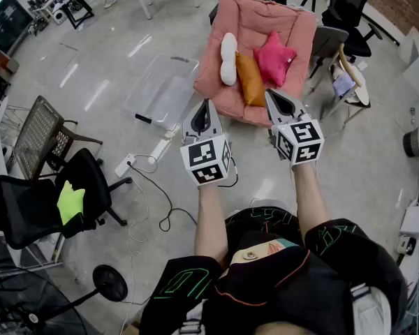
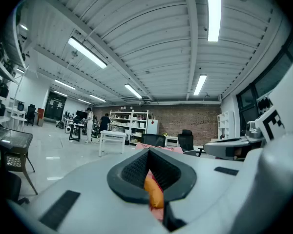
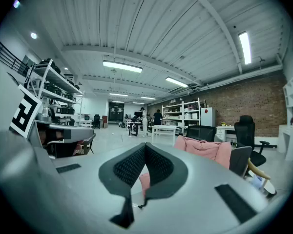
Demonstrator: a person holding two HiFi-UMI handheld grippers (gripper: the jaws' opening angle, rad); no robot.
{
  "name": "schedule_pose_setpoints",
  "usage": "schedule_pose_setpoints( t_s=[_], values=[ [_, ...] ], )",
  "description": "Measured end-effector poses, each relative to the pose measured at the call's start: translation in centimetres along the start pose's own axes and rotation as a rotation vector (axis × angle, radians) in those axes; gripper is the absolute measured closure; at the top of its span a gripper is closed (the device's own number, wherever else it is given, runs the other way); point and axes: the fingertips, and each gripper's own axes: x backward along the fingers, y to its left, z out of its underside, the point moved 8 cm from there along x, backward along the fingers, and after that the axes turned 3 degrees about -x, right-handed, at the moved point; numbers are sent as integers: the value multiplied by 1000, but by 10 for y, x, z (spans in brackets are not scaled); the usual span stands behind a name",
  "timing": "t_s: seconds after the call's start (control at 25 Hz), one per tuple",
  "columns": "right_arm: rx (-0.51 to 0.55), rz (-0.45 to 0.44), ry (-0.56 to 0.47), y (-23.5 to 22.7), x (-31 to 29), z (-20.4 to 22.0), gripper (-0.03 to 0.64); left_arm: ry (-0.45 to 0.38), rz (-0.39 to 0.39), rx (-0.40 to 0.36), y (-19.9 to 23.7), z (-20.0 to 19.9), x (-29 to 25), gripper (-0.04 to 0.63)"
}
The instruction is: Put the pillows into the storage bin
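jaws together, nothing picked up yet

you are holding both grippers out level in front of you, side by side, facing the pink padded lounge chair (image 1: 255, 21). the left gripper (image 1: 207, 103) is pointing at the chair's near left corner. its jaws are pressed fully together with nothing between them. in the left gripper view (image 2: 149, 151) a strip of the chair and the orange pillow is showing just past the tips. the right gripper (image 1: 269, 93) is pointing at the chair's near edge, and its jaws are also closed tight on nothing. its own view (image 3: 145, 146) is looking along them towards the chair's pink back.

the three pillows are all lying on the chair's seat. the long white pillow (image 1: 228, 58) is lying towards its left side. the oblong orange pillow (image 1: 250, 79) is lying in the middle, nearest you. the magenta star-shaped pillow (image 1: 274, 57) is leaning towards the right. the white and orange ones are touching, and the orange one is resting against the star.

the clear plastic storage bin (image 1: 160, 89) is sitting on the floor just beside the chair's left edge. neither gripper is touching it.
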Motion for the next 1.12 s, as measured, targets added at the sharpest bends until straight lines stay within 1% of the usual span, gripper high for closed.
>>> schedule_pose_setpoints(
  t_s=[0.16, 0.48, 0.64, 0.8, 0.88, 1.0, 1.12],
  values=[
    [23, -4, -6, 2, -5, -4, 615, 5, 24, 5, 2, 0, -6, 601],
    [-27, 61, 7, -21, -30, 0, 615, 37, 63, 19, 13, 12, -31, 600],
    [-31, 49, 36, -32, -56, 12, 615, 74, 69, 29, 20, 26, -57, 600],
    [-67, 35, 33, -56, -97, 16, 615, 90, 54, 22, 28, 32, -94, 600],
    [-88, 19, 33, -71, -126, 19, 615, 102, 50, 23, 35, 37, -121, 591],
    [-116, -4, 58, -95, -168, 30, 615, 149, 40, 33, 41, 48, -168, 567],
    [-149, -1, 78, -132, -208, 41, 615, 192, 35, 48, 41, 65, -222, 544]
  ],
)
